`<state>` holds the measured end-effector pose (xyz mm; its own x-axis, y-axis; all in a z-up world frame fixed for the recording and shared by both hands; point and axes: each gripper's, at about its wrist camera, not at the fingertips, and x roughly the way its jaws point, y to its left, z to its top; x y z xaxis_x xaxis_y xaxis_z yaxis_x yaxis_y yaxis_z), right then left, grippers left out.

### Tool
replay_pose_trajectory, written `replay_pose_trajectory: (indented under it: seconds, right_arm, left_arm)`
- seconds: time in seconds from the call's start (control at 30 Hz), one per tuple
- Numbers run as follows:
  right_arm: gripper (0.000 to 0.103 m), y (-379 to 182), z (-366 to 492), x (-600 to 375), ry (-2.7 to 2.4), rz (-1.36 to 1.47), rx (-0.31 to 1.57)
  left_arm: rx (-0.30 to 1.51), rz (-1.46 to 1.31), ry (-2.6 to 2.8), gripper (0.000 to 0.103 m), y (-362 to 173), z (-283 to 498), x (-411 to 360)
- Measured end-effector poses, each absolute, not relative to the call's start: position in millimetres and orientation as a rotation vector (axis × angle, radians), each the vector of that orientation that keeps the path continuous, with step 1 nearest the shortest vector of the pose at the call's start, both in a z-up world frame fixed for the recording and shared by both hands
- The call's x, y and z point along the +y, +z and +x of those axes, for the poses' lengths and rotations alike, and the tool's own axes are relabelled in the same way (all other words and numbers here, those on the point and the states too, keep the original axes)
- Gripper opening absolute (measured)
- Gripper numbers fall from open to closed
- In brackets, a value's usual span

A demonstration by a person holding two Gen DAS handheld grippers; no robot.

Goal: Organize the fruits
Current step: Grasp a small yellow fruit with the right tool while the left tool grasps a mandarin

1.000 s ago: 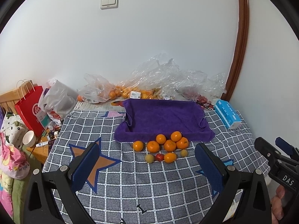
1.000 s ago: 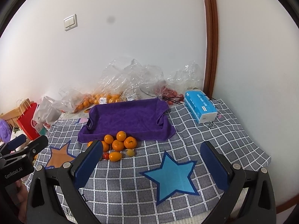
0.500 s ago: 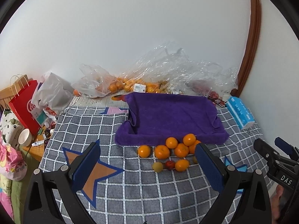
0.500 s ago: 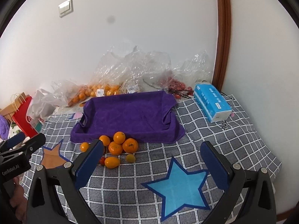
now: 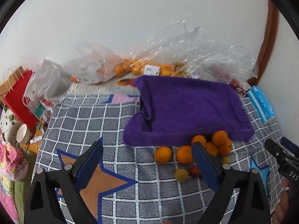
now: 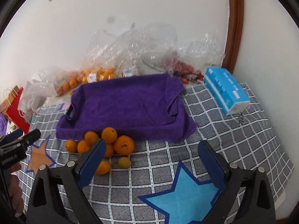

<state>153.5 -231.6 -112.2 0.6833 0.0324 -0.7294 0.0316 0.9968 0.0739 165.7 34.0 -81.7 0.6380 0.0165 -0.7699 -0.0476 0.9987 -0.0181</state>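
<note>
**Reader:** What had changed on the left wrist camera?

**Describer:** Closer and lower than a second earlier, the left gripper had approached the fruit pile. Its jaws had just been closing slightly, yet stood wide apart with nothing between them. The pile lay on the checked blanket, touching the front edge of the purple towel-lined tray.

**Reader:** How would the fruit handle?

**Describer:** Probably light, round and prone to rolling, with soft skin. Gripping one across its middle, gently, seemed safest.

**Reader:** And the right wrist camera?

**Describer:** The right gripper had likewise come nearer, its jaws also narrowing a little but released, empty. One orange sat beside a small yellow fruit, stacked neighbours crowding it.

**Reader:** Anything in the way?

**Describer:** Clear plastic bags and a blue tissue pack lay behind and beside the tray, well apart from the pile. The other gripper at the left edge was the nearer hazard.
</note>
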Motion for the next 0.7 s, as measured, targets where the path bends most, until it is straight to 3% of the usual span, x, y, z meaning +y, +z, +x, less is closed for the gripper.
replay_pose_trajectory:
  seconds: [0.13,0.47,0.63,0.7]
  right_arm:
    - [0.089,-136.4,165.1,-222.5,0.042,0.085,0.860]
    - [0.054,-192.2,166.7,-206.0,0.168,0.097,0.964]
    - [0.051,-198.8,164.7,-196.6,0.207,0.098,0.940]
    - [0.043,-203.3,167.9,-194.6,0.215,0.105,0.950]
  left_arm:
    - [0.891,-0.041,0.041,0.094,-91.4,174.6,41.5]
    - [0.935,-0.094,0.027,0.093,-116.4,183.6,53.0]
    - [0.949,-0.090,0.014,0.092,-125.5,181.6,52.2]
    - [0.957,-0.090,0.006,0.088,-129.2,179.4,51.9]
